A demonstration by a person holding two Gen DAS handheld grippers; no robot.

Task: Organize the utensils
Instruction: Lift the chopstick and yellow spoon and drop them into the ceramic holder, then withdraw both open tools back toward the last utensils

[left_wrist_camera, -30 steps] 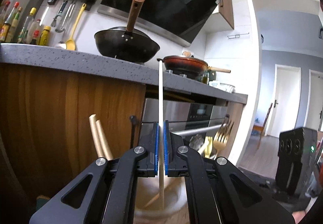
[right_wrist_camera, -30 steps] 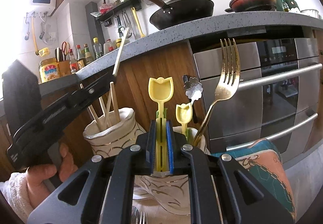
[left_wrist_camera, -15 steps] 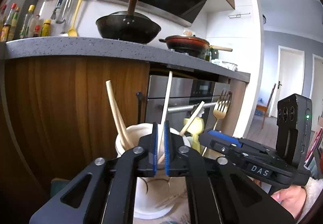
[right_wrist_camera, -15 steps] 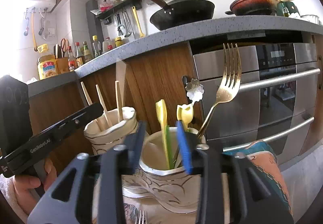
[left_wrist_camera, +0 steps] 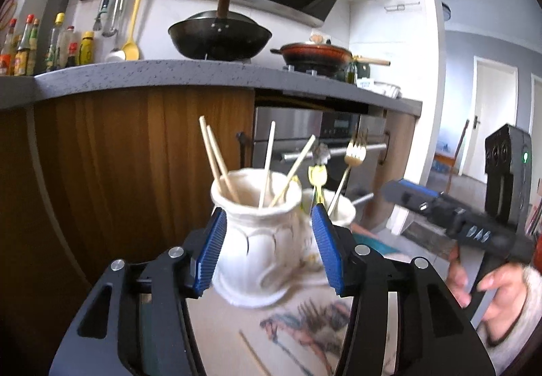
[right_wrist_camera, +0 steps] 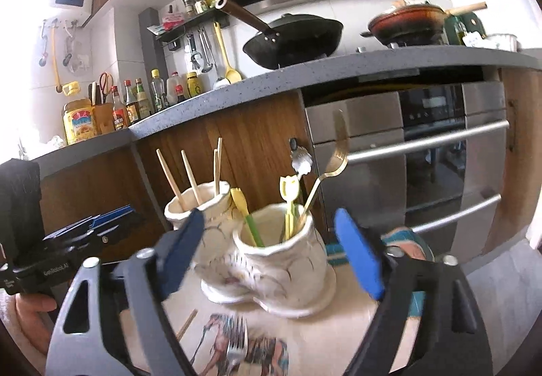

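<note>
Two white ceramic holders stand on a patterned mat. The left holder contains several wooden chopsticks. The right holder contains yellow tulip spoons, a gold fork and a silver flower-ended utensil. My left gripper is open and empty, in front of the left holder. My right gripper is open and empty, in front of the right holder. A loose chopstick and a silver fork lie on the mat.
Behind stands a wooden cabinet under a grey counter, with a steel oven to the right. A wok and red pan sit on top. The table edge drops off at right.
Both grippers have opened and pulled back. The left let go of a chopstick into the left holder. The right let go of a yellow spoon into the right holder.
</note>
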